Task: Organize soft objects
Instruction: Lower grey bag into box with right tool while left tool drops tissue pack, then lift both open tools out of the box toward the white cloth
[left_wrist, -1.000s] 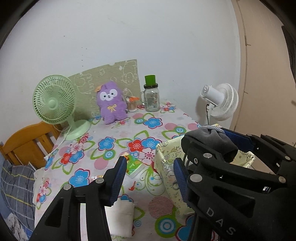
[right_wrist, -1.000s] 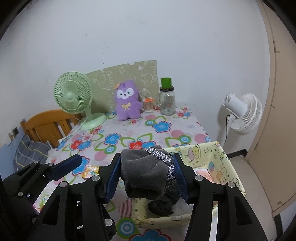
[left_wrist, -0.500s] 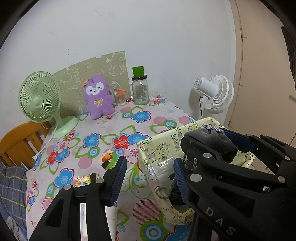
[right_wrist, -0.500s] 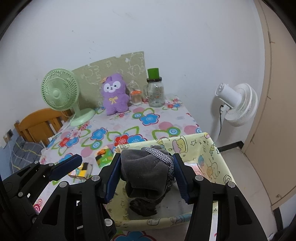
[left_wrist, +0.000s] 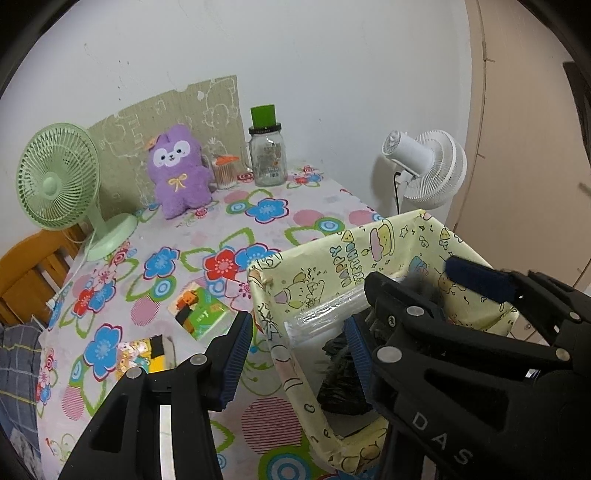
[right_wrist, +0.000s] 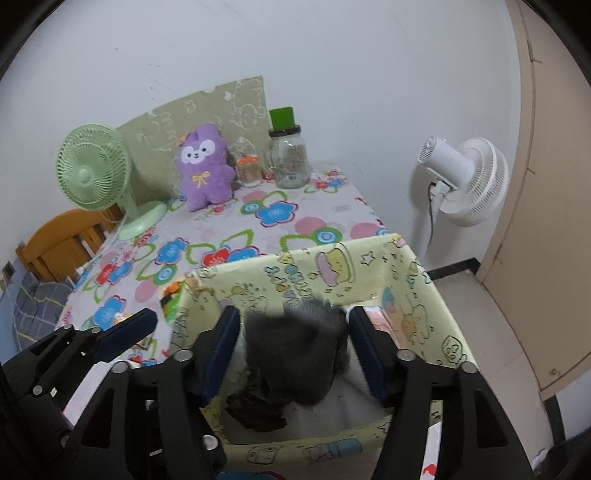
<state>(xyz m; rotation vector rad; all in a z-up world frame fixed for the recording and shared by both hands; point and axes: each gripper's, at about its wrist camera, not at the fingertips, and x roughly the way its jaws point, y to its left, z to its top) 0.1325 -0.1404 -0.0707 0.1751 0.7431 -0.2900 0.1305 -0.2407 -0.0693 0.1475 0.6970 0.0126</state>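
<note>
A yellow cartoon-print fabric box (right_wrist: 332, 266) stands at the table's near right corner; it also shows in the left wrist view (left_wrist: 332, 258). My right gripper (right_wrist: 295, 350) is open above the box. A blurred grey sock bundle (right_wrist: 295, 347) sits between its jaws without touching the pads, over a dark cloth item (right_wrist: 255, 410) on the box floor. My left gripper (left_wrist: 295, 354) is open and empty over the box's left wall. A purple plush toy (right_wrist: 203, 166) sits at the table's back.
A green desk fan (right_wrist: 96, 166), a glass jar with green lid (right_wrist: 288, 155) and a small orange-lidded jar (right_wrist: 249, 170) stand at the back. Small packets (left_wrist: 195, 310) lie left of the box. A white fan (right_wrist: 465, 181) stands right. A wooden chair (right_wrist: 62, 243) is left.
Both grippers moved forward and down over the box. My right gripper opened and let go of the grey sock bundle, which now looks blurred between the jaws.
</note>
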